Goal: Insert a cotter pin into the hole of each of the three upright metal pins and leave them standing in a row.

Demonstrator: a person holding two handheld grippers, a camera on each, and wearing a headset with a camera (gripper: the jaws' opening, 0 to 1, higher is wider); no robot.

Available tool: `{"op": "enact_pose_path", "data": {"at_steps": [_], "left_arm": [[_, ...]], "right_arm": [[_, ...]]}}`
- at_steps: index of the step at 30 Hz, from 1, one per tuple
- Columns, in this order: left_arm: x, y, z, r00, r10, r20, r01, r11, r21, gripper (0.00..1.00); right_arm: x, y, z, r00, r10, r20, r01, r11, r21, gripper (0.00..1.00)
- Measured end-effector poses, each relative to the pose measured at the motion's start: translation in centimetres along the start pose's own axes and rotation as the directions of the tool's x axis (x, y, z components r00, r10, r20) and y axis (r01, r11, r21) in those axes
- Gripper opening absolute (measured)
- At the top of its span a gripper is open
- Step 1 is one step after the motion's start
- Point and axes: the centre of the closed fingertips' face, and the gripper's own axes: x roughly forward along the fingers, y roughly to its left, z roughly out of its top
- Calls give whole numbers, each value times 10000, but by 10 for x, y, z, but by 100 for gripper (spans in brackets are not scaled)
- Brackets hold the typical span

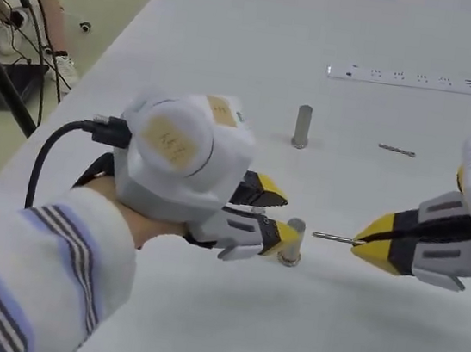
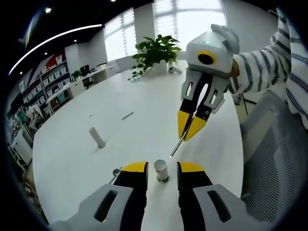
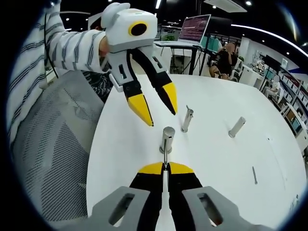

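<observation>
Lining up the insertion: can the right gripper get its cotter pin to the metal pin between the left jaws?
Probably yes. The right gripper holds the cotter pin pointing at the metal pin, with bare table between. The jaws of the left gripper stand open either side, not across it.

Windows (image 2: 192, 19), a potted plant (image 2: 156, 50) and shelves (image 2: 50, 82) line the room

White bodies and yellow-tipped black jaws are seen on the left gripper (image 1: 287, 218) and right gripper (image 1: 359, 243). The metal pin (image 2: 161, 169) between the left jaws and the cotter pin (image 1: 332, 237) in the right are silver.
</observation>
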Motion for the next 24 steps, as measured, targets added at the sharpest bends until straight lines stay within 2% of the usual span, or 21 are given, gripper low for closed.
{"op": "enact_pose_path", "data": {"at_steps": [3, 11, 24], "left_arm": [[4, 1, -2, 9999, -57, -134, 58, 9999, 90, 21], [13, 0, -1, 9995, -272, -144, 274, 9995, 148, 15], [21, -2, -12, 9964, -479, -706, 519, 9971, 559, 14]], "right_arm": [[3, 1, -1, 10000, 75, -41, -75, 10000, -9, 0], [7, -2, -4, 9999, 105, -72, -105, 9999, 20, 0], [9, -1, -3, 9999, 166, -36, -166, 9999, 22, 0]]}}
